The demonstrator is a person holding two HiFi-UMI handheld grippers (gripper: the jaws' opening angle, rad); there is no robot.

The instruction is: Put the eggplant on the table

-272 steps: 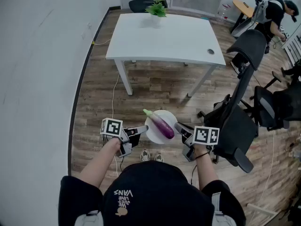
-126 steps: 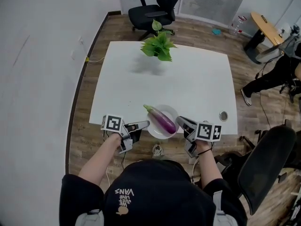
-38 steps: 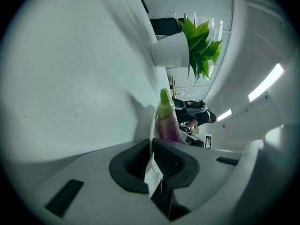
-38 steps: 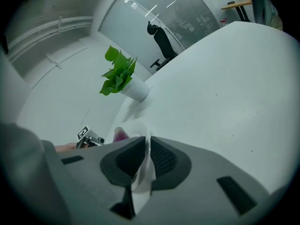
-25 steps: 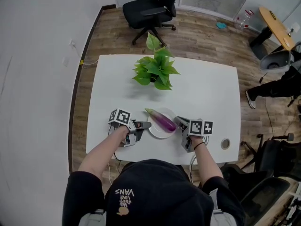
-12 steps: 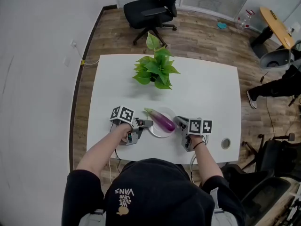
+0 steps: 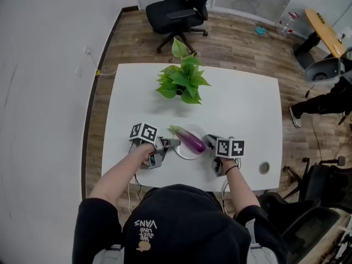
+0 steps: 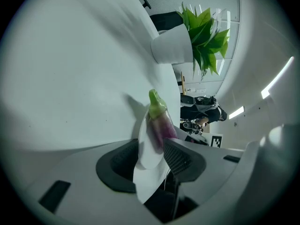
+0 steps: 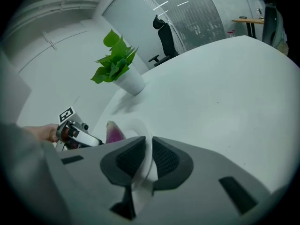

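A purple eggplant (image 7: 190,140) with a green stem lies on a white plate (image 7: 184,153), which rests on the white table (image 7: 242,109) near its front edge. My left gripper (image 7: 173,143) is at the plate's left rim. Its jaws are opening, and the rim (image 8: 147,168) stands between the pads with a gap on either side, the eggplant (image 8: 161,125) just beyond. My right gripper (image 7: 208,141) is shut on the plate's right rim (image 9: 140,130). The eggplant's tip (image 9: 114,132) shows past that rim.
A potted green plant (image 7: 184,81) stands on the table beyond the plate. A round cable hole (image 7: 264,168) sits at the table's front right. A black office chair (image 7: 176,10) stands behind the table, and a person (image 7: 330,100) sits at the far right.
The left gripper's jaws have opened off the plate's left rim. The plate, the eggplant and the right gripper have stayed where they were.
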